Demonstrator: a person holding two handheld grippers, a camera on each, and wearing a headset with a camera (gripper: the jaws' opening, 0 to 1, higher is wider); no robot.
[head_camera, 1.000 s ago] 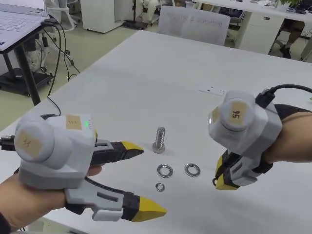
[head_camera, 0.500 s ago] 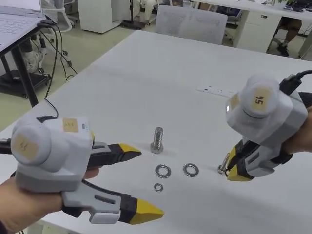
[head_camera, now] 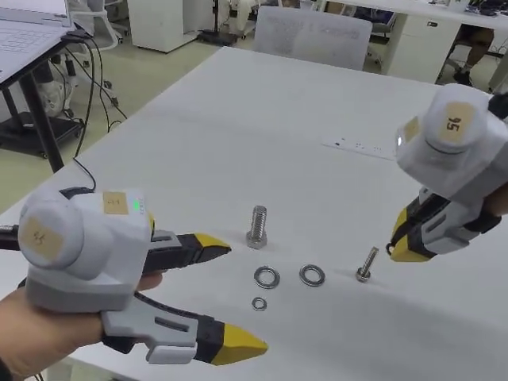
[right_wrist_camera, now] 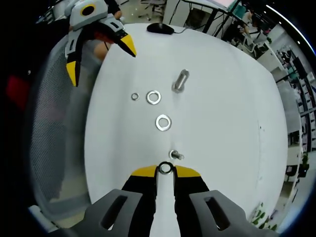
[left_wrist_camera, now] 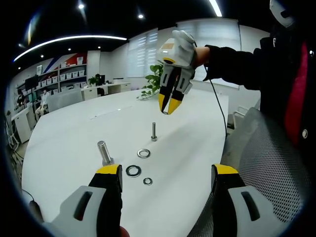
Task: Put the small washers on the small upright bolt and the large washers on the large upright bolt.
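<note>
While the left gripper [head_camera: 225, 295] hangs low over the near edge of the white table [head_camera: 238, 119], its two yellow-tipped fingers are spread wide apart and grip nothing. Just beyond the tip of its far finger the large bolt [head_camera: 257, 228] stands upright on its head, thread up, clear of the finger. Ahead of the gap between those fingers the washers lie flat on the table. The small washer [head_camera: 259, 303] is nearest the tips. One large washer [head_camera: 267, 277] lies just past it, near the foot of the large bolt. The second large washer [head_camera: 312, 275] lies a little further right, beside the first without touching it. Right of that, the small bolt [head_camera: 367, 264] stands on its head, just below the fingertips of the right gripper [head_camera: 401, 251] and apart from them. That gripper hangs above the table, tips pointing down. Its fingers are drawn close, with a narrow slit between them. In the right gripper view a small ring shape sits between the tips, and I cannot tell whether it is a pinched washer or part of the gripper.
</note>
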